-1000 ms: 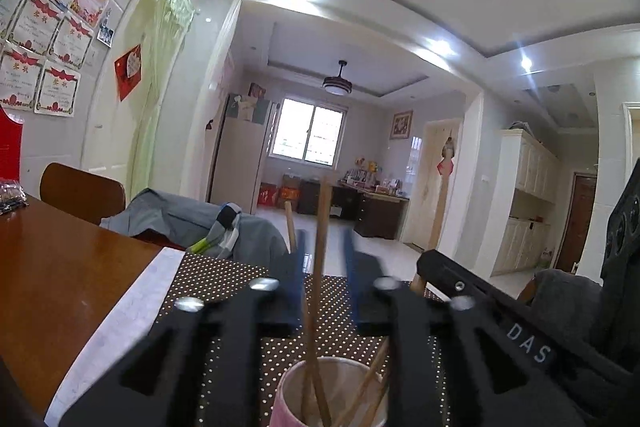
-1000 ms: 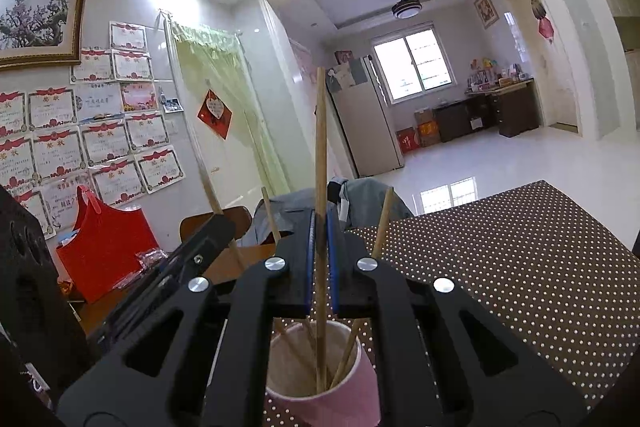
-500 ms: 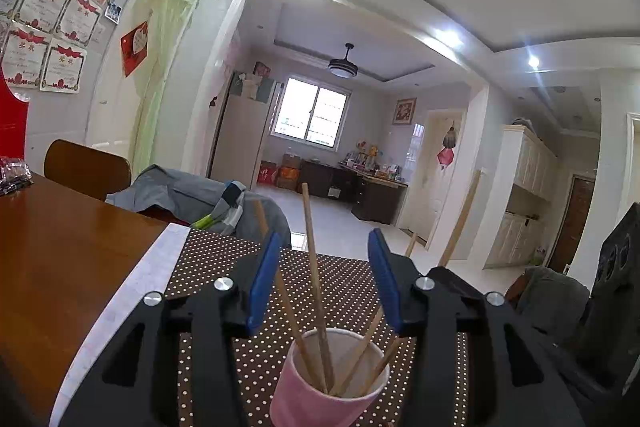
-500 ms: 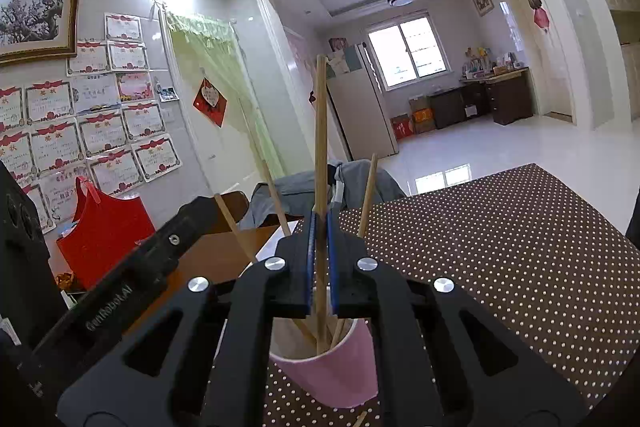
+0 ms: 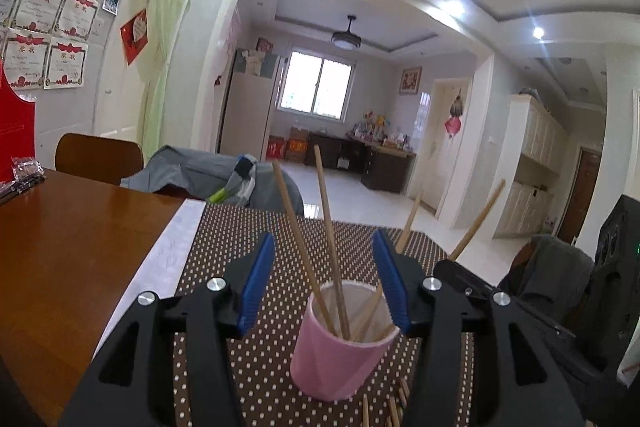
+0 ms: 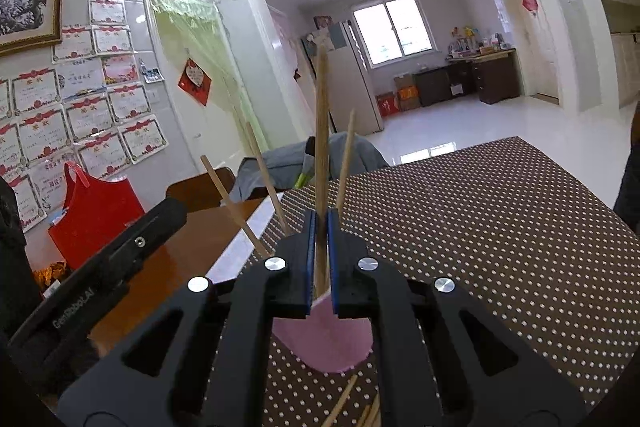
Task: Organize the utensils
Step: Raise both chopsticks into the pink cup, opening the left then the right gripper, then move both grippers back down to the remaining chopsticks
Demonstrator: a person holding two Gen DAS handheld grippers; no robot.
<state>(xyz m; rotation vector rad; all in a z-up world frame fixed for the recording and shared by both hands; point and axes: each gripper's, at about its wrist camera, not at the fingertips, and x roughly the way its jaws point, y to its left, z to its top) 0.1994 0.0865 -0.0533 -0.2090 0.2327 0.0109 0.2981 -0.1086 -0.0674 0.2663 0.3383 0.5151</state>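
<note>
Table (image 5: 72,247) with dotted mat, pink cup (image 5: 340,351) standing near its front edge; left tongs (image 5: 324,279) opening wide, nothing gripped, behind the cup; right tongs (image 6: 320,259) pinching one chopstick (image 6: 321,131), long axis upright, directly above the cup mouth, ready to drop.

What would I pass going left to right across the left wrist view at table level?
Red bag → wooden chair → grey jacket → pink cup → right gripper.
</note>
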